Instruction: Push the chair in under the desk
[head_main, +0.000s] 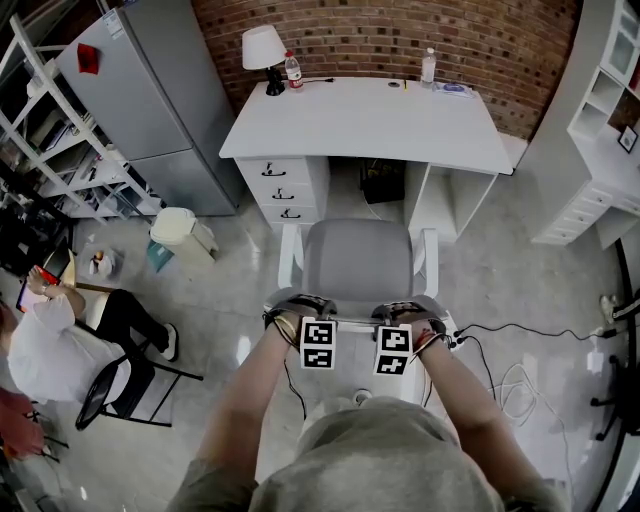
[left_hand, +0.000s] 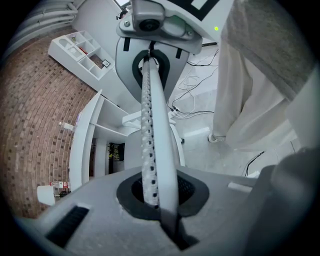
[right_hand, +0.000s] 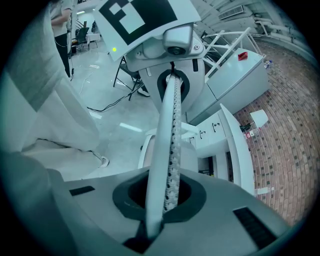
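Note:
The grey chair (head_main: 360, 262) with white armrests stands facing the white desk (head_main: 370, 122), its seat just in front of the knee gap. Both grippers sit side by side on the top edge of its backrest. My left gripper (head_main: 303, 318) is shut on that edge, and my right gripper (head_main: 406, 322) is shut on it too. In the left gripper view the perforated backrest edge (left_hand: 151, 125) runs out of my pinched left gripper (left_hand: 156, 197) towards the right gripper (left_hand: 150, 30). The right gripper view mirrors this: the backrest edge (right_hand: 168, 140) leaves my right gripper (right_hand: 161, 200) towards the left gripper (right_hand: 171, 50).
On the desk stand a lamp (head_main: 263, 52) and bottles (head_main: 428, 66). A drawer unit (head_main: 283, 185) fills its left side. A grey cabinet (head_main: 150, 100), a bin (head_main: 180, 228) and a seated person (head_main: 60, 350) are at the left. Cables (head_main: 520, 375) lie at the right, near white shelves (head_main: 600, 130).

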